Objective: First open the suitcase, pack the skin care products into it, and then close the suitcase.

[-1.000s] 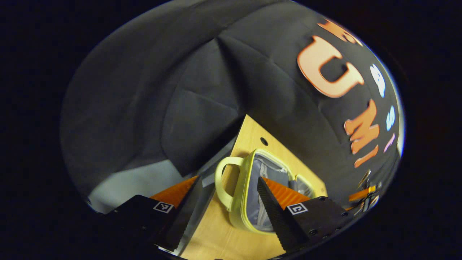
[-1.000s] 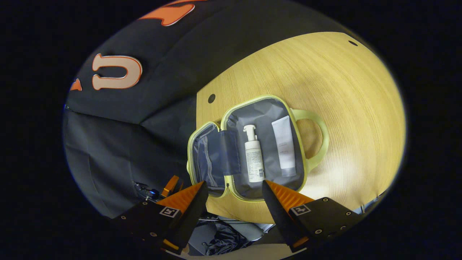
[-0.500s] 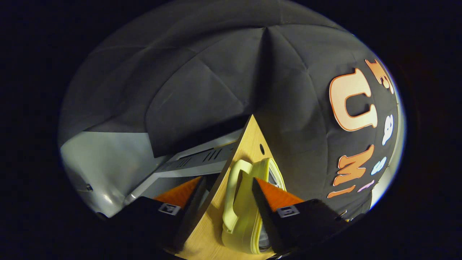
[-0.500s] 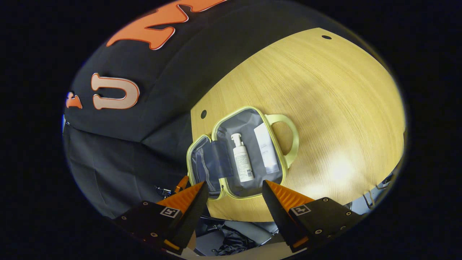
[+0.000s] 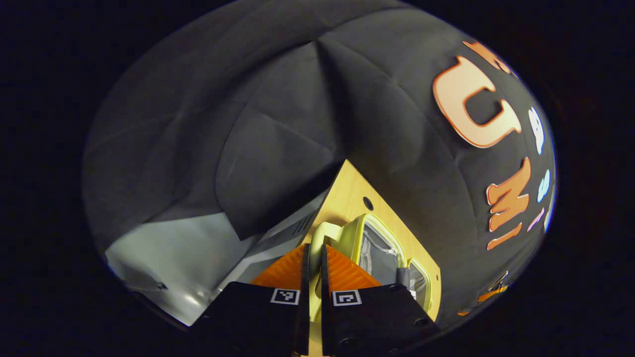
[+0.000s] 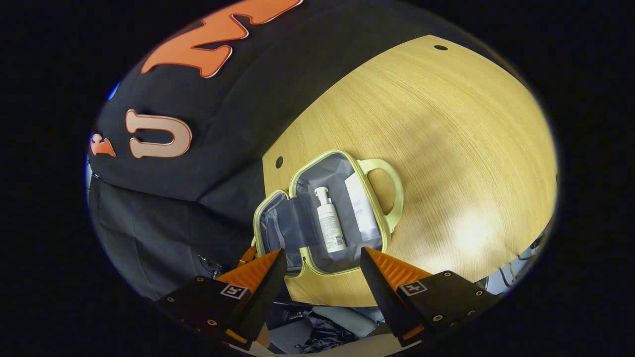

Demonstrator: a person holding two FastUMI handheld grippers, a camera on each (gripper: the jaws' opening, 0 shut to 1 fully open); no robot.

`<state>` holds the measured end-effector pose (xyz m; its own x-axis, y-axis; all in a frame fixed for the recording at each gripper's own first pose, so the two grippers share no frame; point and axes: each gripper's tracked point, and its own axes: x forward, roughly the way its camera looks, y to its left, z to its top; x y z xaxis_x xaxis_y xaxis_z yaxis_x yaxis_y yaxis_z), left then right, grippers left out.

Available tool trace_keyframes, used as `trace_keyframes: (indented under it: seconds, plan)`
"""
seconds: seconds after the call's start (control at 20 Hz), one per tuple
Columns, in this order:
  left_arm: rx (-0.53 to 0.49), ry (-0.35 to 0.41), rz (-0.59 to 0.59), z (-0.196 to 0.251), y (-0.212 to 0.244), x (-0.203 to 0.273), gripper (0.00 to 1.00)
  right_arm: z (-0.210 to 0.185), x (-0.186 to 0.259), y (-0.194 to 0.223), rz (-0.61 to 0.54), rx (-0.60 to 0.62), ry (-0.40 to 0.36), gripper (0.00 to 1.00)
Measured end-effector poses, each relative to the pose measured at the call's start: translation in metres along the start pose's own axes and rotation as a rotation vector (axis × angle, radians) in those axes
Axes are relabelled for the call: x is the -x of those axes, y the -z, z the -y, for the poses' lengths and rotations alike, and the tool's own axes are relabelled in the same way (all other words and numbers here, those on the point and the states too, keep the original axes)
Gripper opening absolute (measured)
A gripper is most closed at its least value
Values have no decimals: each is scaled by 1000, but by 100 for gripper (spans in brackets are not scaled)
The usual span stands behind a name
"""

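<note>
We found the suitcase (image 6: 342, 198) lying open on the wooden table (image 6: 446, 129), a pump bottle (image 6: 330, 223) and tube (image 6: 361, 210) inside. The left gripper (image 5: 314, 253) had its fingers nearly together, though we could not tell if they pinched the handle (image 5: 327, 233). The right gripper (image 6: 321, 258) hung released above the case.

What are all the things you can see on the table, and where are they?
Suitcase: one, small, pale yellow-green with a grey lining, lying open on the table near its corner by the wall.
Pump bottle: one, white, lying flat inside the handle half of the suitcase.
Tube: one, white, lying beside the pump bottle, nearer the handle.
Table: one, light wood, with a small dark hole at each of two corners.
Left gripper: one, fingers close together, with the suitcase's rim or handle seen in the narrow gap; whether they press on it I cannot tell.
Right gripper: one, fingers wide apart, holding nothing, above the table's near edge.
</note>
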<state>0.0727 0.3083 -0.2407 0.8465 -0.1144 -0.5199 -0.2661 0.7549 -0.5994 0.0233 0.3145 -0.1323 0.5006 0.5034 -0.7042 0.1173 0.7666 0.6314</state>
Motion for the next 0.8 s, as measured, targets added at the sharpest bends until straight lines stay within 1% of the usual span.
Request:
trace_keyframes:
  seconds: [0.1,0.2,0.4,0.5,0.6,0.8]
  plan:
    - [-19,38,32,39,-25,24,10,8,6,-5,11,-17,-17,95]
    - [-48,86,54,89,-42,48,10,17,13,-10,21,-37,-35,95]
    - [-168,158,79,194,-44,73,10,45,33,-24,49,-79,-68,95]
    - [-217,196,79,252,-37,83,10,61,49,-34,71,-100,-87,95]
    - [-256,239,66,302,-21,89,10,81,66,-45,98,-119,-99,95]
    - [-325,294,30,386,29,77,10,129,100,-67,140,-164,-104,94]
